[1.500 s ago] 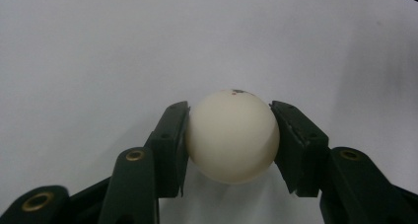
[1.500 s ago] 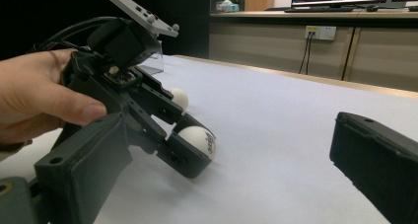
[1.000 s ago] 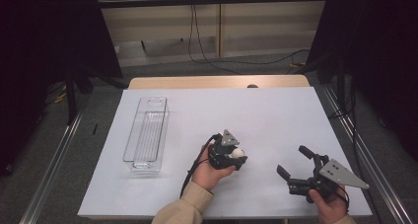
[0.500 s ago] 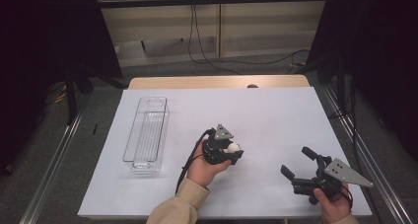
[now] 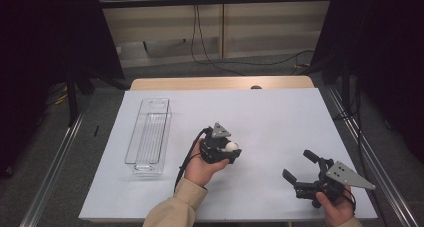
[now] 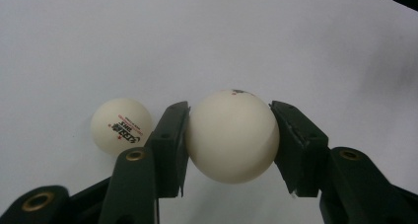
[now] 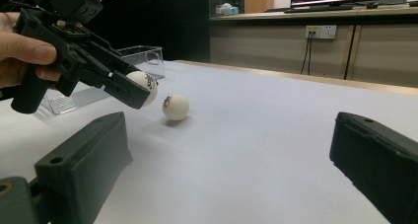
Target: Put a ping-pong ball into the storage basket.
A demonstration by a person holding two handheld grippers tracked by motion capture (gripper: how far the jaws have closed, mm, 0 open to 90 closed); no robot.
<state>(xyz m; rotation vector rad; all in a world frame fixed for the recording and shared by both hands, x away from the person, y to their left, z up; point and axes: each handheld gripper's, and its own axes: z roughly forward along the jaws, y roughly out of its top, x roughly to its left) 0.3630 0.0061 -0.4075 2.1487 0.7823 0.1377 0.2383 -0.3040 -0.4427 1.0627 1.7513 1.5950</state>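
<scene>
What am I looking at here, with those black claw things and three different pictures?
A person holds a pair of hand-operated tongs in each hand, and each pair carries its own camera. The high view looks down on a white table. The left tongs are shut on a white ball, lifted off the table. A second ball, with red print, lies on the table beside it. The right tongs stand open and hold nothing; their camera looks across the table at the left ones. A clear plastic tray sits at the left.

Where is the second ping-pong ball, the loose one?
The loose ball lies on the white table, just left of the left hand-held gripper in its own view, beside the held ball.
</scene>
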